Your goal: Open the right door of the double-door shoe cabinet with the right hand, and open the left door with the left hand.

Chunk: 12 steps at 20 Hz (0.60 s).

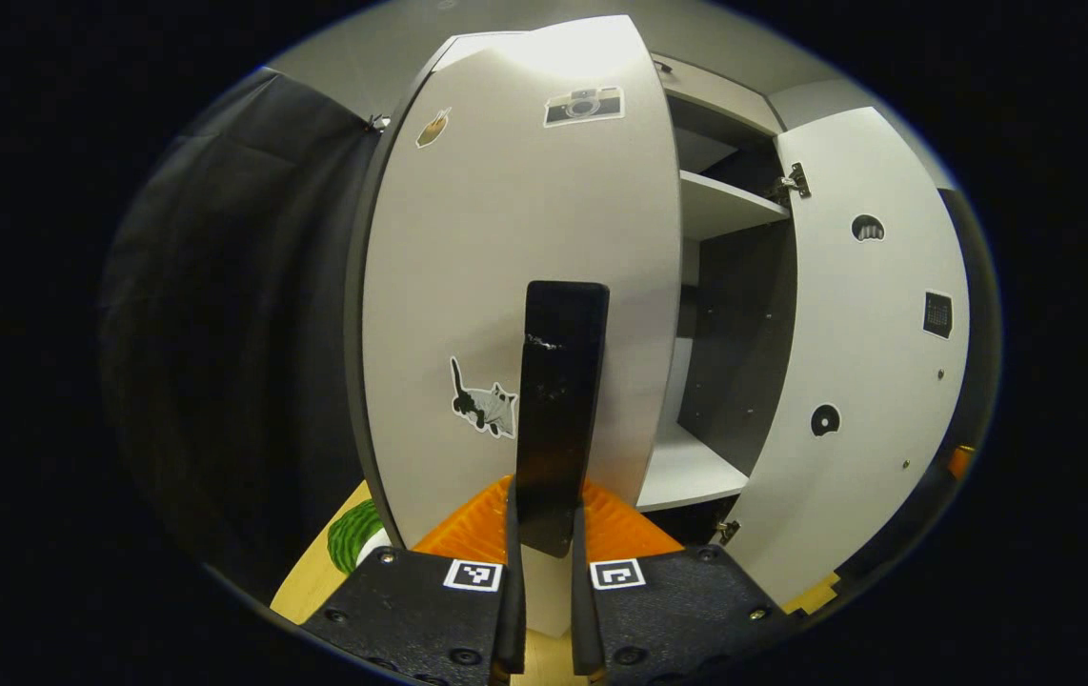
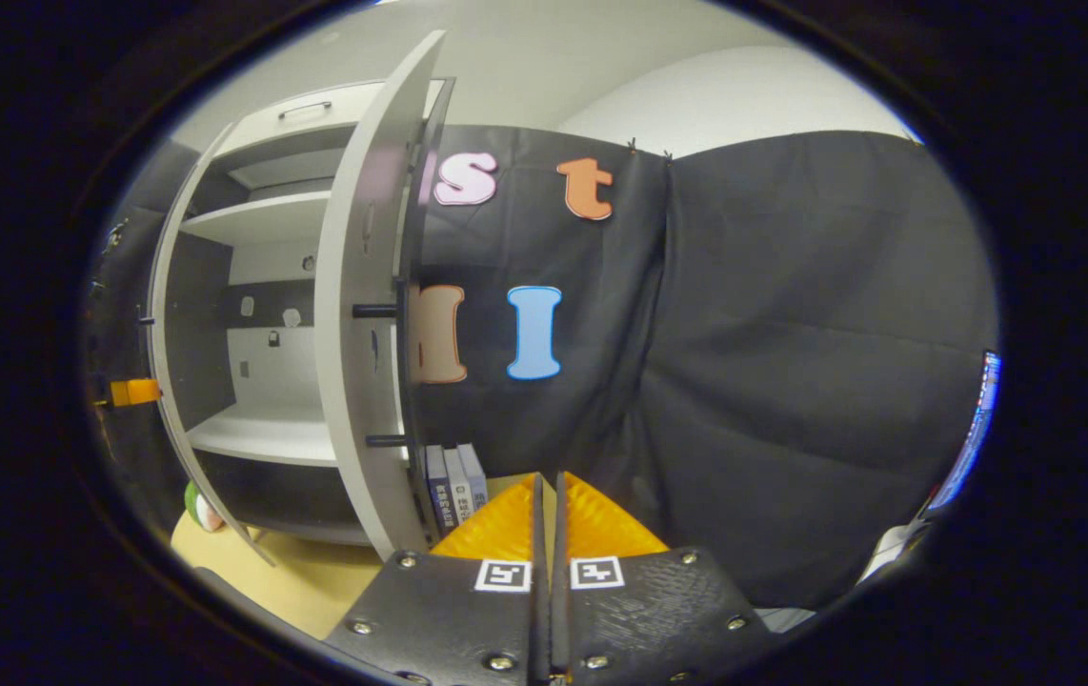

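your left gripper (image 1: 544,534) clamps the tall black bar handle (image 1: 560,381), swinging the grey left door (image 1: 468,286) outward; right gripper (image 2: 547,519) closed, empty.

Black cloth (image 2: 792,362) draped the booth's walls, with a pale wall (image 2: 744,95) and ceiling above. A light wooden bench (image 2: 258,581) carried several upright books (image 2: 456,486) against the cloth.

Left view close against left door (image 1: 515,286); both facing open cabinet (image 2: 268,314).
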Tool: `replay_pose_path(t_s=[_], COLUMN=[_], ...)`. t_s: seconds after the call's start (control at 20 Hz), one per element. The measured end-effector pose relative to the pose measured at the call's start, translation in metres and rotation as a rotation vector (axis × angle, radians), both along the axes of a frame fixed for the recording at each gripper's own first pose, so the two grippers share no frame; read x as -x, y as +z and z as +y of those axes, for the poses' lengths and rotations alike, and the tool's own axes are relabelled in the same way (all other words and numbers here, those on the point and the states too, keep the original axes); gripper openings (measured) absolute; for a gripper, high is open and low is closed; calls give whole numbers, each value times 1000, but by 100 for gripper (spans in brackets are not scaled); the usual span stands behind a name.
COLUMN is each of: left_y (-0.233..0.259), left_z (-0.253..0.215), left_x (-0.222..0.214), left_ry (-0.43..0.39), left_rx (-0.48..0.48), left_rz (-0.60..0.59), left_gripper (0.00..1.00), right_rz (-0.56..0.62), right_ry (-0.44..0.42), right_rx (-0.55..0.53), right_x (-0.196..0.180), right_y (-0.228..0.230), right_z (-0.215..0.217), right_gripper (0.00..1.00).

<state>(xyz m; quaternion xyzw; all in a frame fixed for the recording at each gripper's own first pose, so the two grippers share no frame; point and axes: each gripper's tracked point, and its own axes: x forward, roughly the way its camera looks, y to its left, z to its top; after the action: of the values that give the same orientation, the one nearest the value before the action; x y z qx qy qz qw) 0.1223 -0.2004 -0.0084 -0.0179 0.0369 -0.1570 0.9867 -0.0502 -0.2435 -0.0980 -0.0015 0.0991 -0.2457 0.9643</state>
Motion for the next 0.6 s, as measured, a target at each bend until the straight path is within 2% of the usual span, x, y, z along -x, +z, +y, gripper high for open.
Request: replay_pose_path(t_s=[0.45,0.6], left_y=[0,-1], left_z=[2,6], left_x=[4,5], left_ry=[-82,-114], left_rx=[7,-3], left_rz=[13,13], left_gripper=[19,20], right_rz=[-6,1], right_ry=[-53,-64], right_rx=[-23,0], right_x=[19,26], right_y=[2,7], right_z=[39,54], right_gripper=[1,1])
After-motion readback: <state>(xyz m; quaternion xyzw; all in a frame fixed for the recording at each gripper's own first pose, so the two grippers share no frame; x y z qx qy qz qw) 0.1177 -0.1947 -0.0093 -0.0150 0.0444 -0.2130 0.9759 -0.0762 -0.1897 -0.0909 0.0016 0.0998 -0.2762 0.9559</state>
